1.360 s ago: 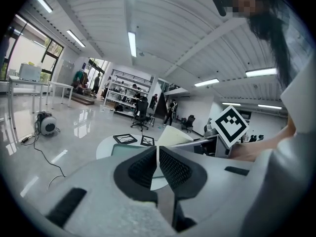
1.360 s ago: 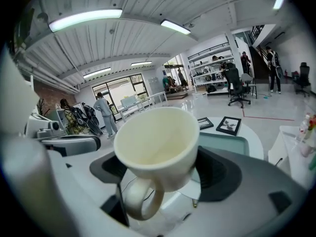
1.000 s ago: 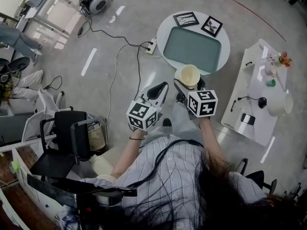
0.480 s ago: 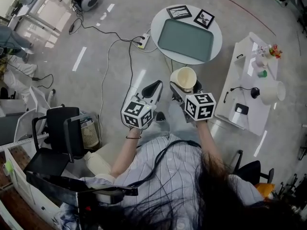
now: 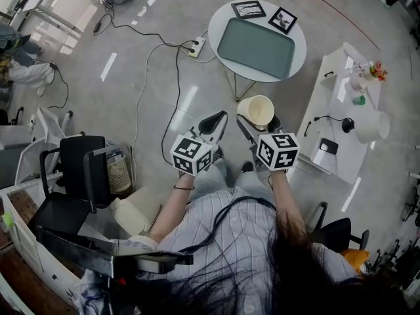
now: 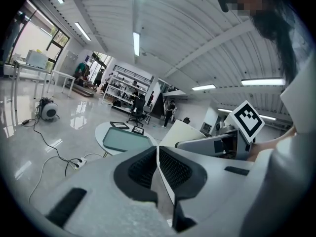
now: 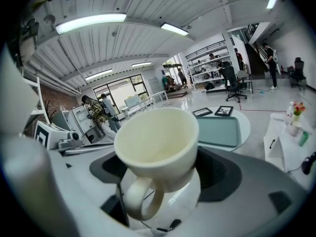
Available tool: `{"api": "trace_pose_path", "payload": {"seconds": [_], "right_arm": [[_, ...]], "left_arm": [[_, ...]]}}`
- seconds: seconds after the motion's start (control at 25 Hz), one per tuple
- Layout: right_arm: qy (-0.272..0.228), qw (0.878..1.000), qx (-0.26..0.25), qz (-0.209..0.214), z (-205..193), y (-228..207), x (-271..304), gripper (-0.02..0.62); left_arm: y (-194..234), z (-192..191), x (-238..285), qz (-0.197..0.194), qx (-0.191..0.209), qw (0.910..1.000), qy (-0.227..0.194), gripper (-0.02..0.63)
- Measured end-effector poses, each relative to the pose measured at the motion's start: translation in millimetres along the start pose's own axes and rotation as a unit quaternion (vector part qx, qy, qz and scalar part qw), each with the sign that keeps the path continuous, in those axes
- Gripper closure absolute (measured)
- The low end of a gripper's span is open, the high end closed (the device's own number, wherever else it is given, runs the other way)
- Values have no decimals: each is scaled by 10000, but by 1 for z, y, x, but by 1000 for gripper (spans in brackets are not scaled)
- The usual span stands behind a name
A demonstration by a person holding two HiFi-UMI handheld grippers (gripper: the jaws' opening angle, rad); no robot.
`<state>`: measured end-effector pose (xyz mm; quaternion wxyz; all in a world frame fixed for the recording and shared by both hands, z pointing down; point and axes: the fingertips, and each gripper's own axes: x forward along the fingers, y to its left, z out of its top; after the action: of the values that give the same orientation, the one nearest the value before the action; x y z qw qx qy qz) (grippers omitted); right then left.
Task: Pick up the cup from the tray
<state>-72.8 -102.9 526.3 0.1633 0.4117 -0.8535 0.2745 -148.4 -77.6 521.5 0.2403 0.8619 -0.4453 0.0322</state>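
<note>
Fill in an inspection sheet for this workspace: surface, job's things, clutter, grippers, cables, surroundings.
Surface: round white table, bearing a tray and two picture frames.
Job's things: cup is off the tray and held in the air over the floor; nothing lies in the tray.
Clutter: picture frames at the table's far edge.
Grippers: right gripper shut on the cup; left gripper shut, holding nothing.
Cables: power strip and cable on the floor beside the table.
Surroundings: black chair to the left; white side table with small items to the right.
</note>
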Motion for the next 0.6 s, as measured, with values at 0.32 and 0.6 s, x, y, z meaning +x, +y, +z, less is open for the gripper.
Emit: {"api": "trace_pose_path", "payload": {"seconds": [0.32, 0.6], "right_arm": [[48, 9999, 11, 97, -11, -12, -27, 190], [54, 9997, -59, 246, -22, -25, -63, 190]], "left_arm": [[-25, 10, 6, 89, 31, 9998, -150, 592], [-66, 3, 7, 189, 92, 9995, -233, 592]]}}
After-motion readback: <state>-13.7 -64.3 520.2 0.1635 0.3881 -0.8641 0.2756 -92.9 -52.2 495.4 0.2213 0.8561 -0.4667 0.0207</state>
